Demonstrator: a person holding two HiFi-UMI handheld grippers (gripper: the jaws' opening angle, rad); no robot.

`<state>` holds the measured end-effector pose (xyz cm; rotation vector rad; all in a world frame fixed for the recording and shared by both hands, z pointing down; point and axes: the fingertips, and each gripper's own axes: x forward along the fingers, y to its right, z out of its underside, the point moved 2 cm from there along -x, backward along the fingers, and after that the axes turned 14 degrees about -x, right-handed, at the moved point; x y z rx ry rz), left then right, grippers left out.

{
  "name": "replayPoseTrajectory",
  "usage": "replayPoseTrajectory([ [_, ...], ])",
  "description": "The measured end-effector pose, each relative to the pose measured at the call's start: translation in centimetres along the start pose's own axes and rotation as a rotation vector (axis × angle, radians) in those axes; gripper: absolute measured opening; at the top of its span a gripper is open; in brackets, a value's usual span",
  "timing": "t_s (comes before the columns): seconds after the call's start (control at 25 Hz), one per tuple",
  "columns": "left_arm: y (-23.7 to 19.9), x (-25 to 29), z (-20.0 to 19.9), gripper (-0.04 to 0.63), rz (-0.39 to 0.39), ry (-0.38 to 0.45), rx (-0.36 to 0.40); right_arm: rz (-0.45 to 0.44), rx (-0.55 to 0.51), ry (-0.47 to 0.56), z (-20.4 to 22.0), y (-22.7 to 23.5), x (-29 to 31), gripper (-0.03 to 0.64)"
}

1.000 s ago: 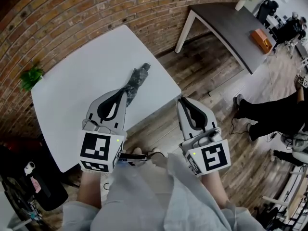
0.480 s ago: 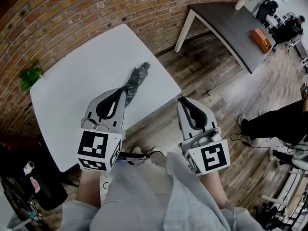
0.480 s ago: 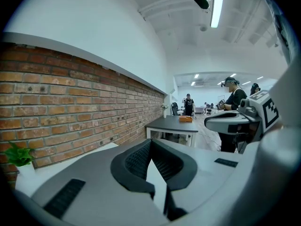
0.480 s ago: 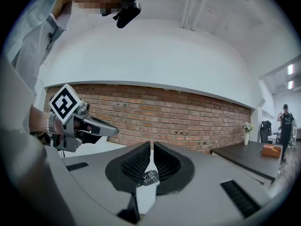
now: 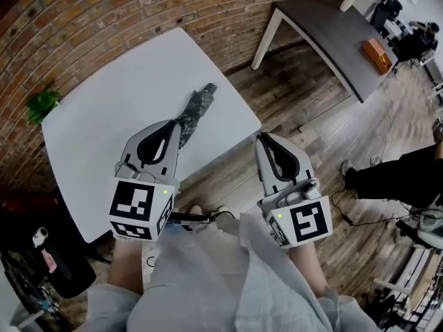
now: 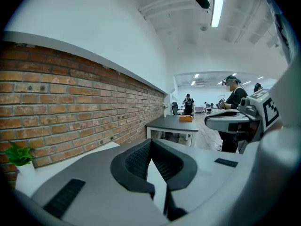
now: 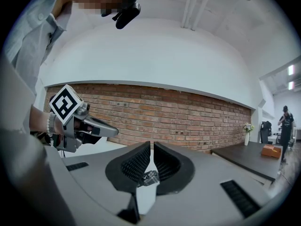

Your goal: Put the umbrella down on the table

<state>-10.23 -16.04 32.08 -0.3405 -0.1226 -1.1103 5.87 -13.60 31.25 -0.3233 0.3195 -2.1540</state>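
The folded grey patterned umbrella (image 5: 195, 108) lies flat on the white table (image 5: 104, 109), its near end hidden under my left gripper (image 5: 173, 126). That gripper hangs over the table's near edge, shut, and the left gripper view shows only white table through its jaw opening (image 6: 150, 142). My right gripper (image 5: 263, 139) is beyond the table's corner, over the wooden floor, shut on nothing. In the right gripper view a bit of the umbrella (image 7: 150, 177) shows through the jaw opening (image 7: 151, 146), with the left gripper (image 7: 115, 132) off to the left.
A brick wall (image 5: 138, 12) runs behind the white table, and a small green plant (image 5: 41, 106) stands at its far left corner. A dark table (image 5: 332, 37) with an orange box (image 5: 377, 56) is at the upper right. A seated person's legs (image 5: 394, 175) are on the right.
Both grippers and the umbrella have stayed where they were. The dark-clad legs at the right have drawn back toward the frame's edge.
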Motion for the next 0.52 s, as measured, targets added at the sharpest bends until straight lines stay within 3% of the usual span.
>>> replayPoseTrajectory([
  [0.52,0.12,0.61,-0.18,0.018,0.009,-0.002,0.007,0.011,-0.002,-0.014,0.62,0.61,-0.25,0.052],
])
